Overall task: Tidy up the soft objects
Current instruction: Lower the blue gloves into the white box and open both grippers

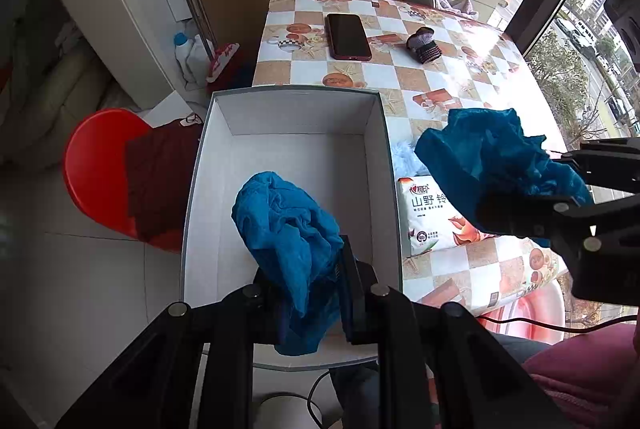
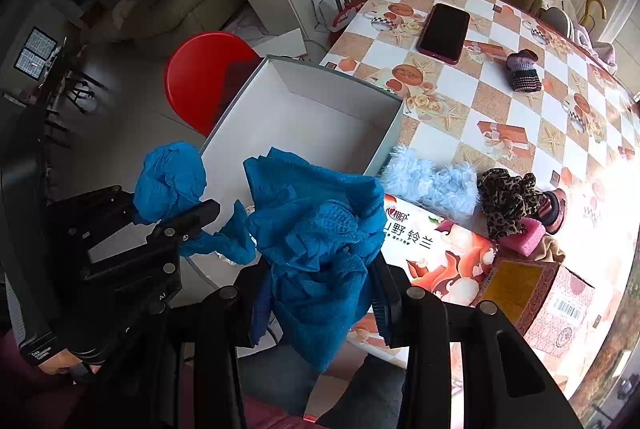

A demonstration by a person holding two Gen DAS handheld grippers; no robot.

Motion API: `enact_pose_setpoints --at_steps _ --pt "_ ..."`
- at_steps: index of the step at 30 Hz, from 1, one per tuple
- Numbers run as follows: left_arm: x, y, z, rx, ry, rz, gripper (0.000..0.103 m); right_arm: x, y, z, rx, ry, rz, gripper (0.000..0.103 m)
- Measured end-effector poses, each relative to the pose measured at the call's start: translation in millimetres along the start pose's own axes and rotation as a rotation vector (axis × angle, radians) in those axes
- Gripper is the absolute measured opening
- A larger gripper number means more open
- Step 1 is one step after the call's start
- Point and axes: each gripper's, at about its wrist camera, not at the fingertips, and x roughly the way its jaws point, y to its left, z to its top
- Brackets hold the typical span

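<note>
My left gripper (image 1: 308, 293) is shut on one end of a blue cloth (image 1: 288, 225), held over the near end of an open white box (image 1: 280, 117). My right gripper (image 2: 320, 293) is shut on the other bunched part of the blue cloth (image 2: 316, 221), held over the table's near edge beside the box (image 2: 320, 97). The right gripper also shows in the left wrist view (image 1: 576, 197) with its blue bunch (image 1: 492, 157). The left gripper shows in the right wrist view (image 2: 176, 225) with its bunch (image 2: 172, 177). A thin blue strand joins the two bunches.
On the checked tablecloth (image 2: 500, 101) lie a phone (image 2: 444, 33), a knitted dark item (image 2: 524, 71), a fluffy light-blue piece (image 2: 432, 181), a leopard scrunchie (image 2: 508, 199), a pink sponge (image 2: 524, 239), a tissue pack (image 2: 440, 257) and a patterned carton (image 2: 552, 301). A red stool (image 1: 100, 173) stands left of the box.
</note>
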Motion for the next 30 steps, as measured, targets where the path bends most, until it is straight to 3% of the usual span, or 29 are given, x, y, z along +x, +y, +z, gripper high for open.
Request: enact_pose_setpoints --at_steps 30 --pt "4 17 -9 -0.033 0.022 0.005 0.021 15 15 7 -0.051 0.035 0.007 0.043"
